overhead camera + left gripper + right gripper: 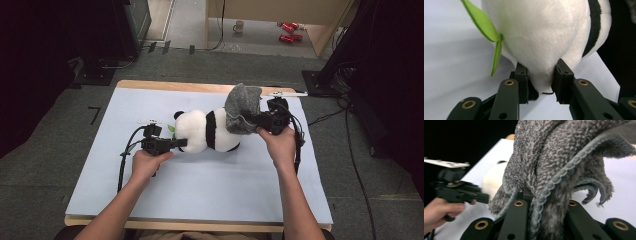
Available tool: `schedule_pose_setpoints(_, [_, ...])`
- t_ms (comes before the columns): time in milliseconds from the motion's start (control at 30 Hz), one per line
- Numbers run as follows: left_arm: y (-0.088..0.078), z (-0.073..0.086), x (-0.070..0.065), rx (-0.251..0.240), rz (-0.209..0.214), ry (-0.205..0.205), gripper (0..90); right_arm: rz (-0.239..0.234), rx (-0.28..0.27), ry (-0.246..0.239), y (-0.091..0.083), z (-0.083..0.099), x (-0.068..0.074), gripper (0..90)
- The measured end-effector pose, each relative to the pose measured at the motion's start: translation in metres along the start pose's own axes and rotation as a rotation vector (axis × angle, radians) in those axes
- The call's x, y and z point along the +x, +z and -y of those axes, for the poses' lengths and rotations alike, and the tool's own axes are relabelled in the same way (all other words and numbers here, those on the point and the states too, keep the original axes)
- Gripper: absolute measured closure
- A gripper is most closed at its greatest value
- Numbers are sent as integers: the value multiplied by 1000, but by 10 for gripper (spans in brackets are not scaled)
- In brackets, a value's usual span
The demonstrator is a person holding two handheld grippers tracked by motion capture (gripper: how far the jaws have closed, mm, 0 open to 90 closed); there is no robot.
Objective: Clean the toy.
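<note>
The toy panda (206, 131) lay on its side near the middle of the pale blue table (200, 190), head to the left. The left gripper (181, 143) was clenched on the plush at the head end, pinning it down, with a green felt leaf (482, 21) just beside the jaws. The right gripper (257, 121) was clamped on a bunched grey towel (243, 107), held over the panda's right end. To do this well, the left grip probably needed to hold firm while the right hand drew the towel across the body in even strokes, keeping its loose edges from snagging the jaws.
</note>
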State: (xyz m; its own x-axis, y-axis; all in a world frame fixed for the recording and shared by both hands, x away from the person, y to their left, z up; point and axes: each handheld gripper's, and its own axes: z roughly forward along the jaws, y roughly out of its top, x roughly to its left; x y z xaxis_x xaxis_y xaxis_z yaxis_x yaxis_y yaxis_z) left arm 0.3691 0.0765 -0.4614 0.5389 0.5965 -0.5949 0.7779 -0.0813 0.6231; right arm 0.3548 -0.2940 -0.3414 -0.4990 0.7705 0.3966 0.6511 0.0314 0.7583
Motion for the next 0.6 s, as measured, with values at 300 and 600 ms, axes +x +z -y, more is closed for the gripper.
schedule_pose_setpoints(300, [-1,3,-12,-20,-19,39,694,-81,32,-95,21,-6,41,814])
schedule_pose_setpoints(600, [-3,12,-22,-43,-45,67,693,-178,88,-149,59,-2,74,814])
